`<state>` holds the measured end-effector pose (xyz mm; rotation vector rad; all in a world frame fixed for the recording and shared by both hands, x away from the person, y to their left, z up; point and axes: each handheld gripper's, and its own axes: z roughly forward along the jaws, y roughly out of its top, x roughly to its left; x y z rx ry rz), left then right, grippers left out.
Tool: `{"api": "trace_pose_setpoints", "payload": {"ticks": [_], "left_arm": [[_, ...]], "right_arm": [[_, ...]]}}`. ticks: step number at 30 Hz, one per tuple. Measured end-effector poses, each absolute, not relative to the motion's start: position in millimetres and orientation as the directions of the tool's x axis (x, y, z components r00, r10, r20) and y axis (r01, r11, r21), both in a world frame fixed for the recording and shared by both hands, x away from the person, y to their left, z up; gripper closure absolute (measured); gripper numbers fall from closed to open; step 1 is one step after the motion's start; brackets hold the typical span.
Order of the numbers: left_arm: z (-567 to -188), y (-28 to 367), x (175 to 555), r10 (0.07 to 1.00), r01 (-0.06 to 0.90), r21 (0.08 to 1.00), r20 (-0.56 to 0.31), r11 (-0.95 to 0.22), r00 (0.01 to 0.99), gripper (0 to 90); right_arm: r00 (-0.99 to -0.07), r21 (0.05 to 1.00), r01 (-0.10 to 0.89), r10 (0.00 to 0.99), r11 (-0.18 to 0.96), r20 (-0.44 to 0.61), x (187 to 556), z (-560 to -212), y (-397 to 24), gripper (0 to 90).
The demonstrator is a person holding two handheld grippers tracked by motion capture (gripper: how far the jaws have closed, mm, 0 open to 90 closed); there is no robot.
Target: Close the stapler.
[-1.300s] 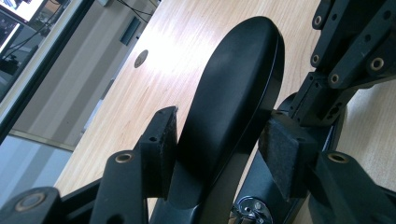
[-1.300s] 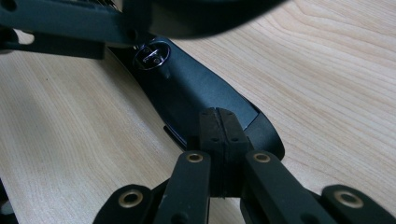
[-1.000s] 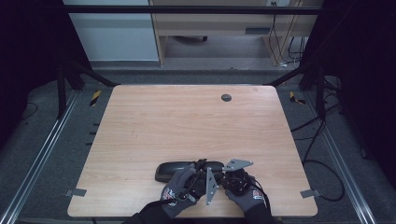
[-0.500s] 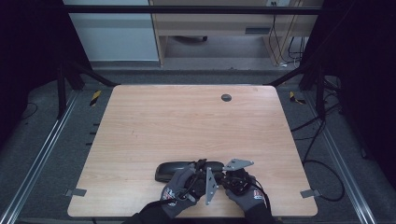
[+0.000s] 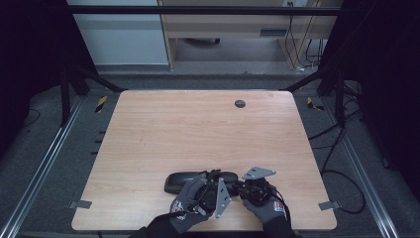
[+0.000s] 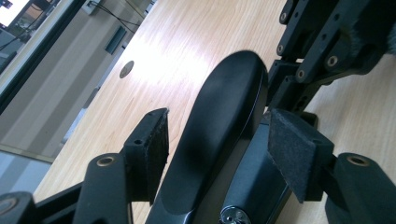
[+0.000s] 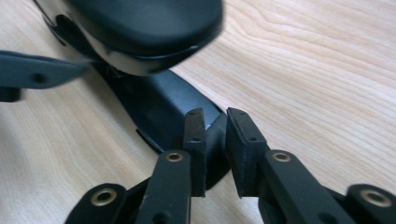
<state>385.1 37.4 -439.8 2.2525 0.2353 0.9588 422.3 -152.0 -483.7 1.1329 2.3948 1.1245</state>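
A black stapler (image 5: 181, 179) lies near the front edge of the wooden table (image 5: 198, 134). My left gripper (image 5: 212, 176), in a gloved hand, reaches over it from the front. In the left gripper view the stapler's top arm (image 6: 219, 107) runs between the pads of the left gripper (image 6: 224, 144), which have just been opening and stand a little off it. My right gripper (image 5: 236, 185) comes at the stapler's right end. Its jaws (image 7: 215, 149) have just been opening too. A narrow gap shows between the pads, with the corner of the stapler's base (image 7: 159, 107) there.
A round grommet hole (image 5: 240, 103) sits at the table's far side. Metal rails (image 5: 44, 163) run along both sides, and cables (image 5: 341, 148) trail on the floor to the right. A finger of the left gripper (image 7: 32, 70) shows at the left of the right gripper view.
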Motion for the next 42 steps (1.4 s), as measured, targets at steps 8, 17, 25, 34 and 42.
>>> {"api": "trace_pose_setpoints", "payload": {"ticks": [8,17,25,34,42], "left_arm": [[-427,45,384,0.435,-0.068,0.698,0.517,-0.713,0.738,38.2],[-413,58,382,0.476,-0.048,0.748,0.469,-0.662,0.744,38.3],[-405,71,386,0.514,-0.022,0.78,0.433,-0.626,0.74,38.9],[-397,88,391,0.561,0.005,0.806,0.406,-0.591,0.721,39.2],[-395,105,398,0.603,0.047,0.825,0.371,-0.563,0.706,39.2]], "right_arm": [[-0.64,0.759,0.536,0.764,0.369,0.081,424,-482,-161,74.2],[-0.617,0.762,0.55,0.781,0.341,0.097,426,-480,-168,74.4],[-0.605,0.766,0.553,0.79,0.327,0.099,426,-479,-171,76.6],[-0.598,0.779,0.546,0.795,0.308,0.105,426,-474,-176,85.3],[-0.581,0.802,0.529,0.807,0.276,0.105,425,-467,-182,90.0]]}}
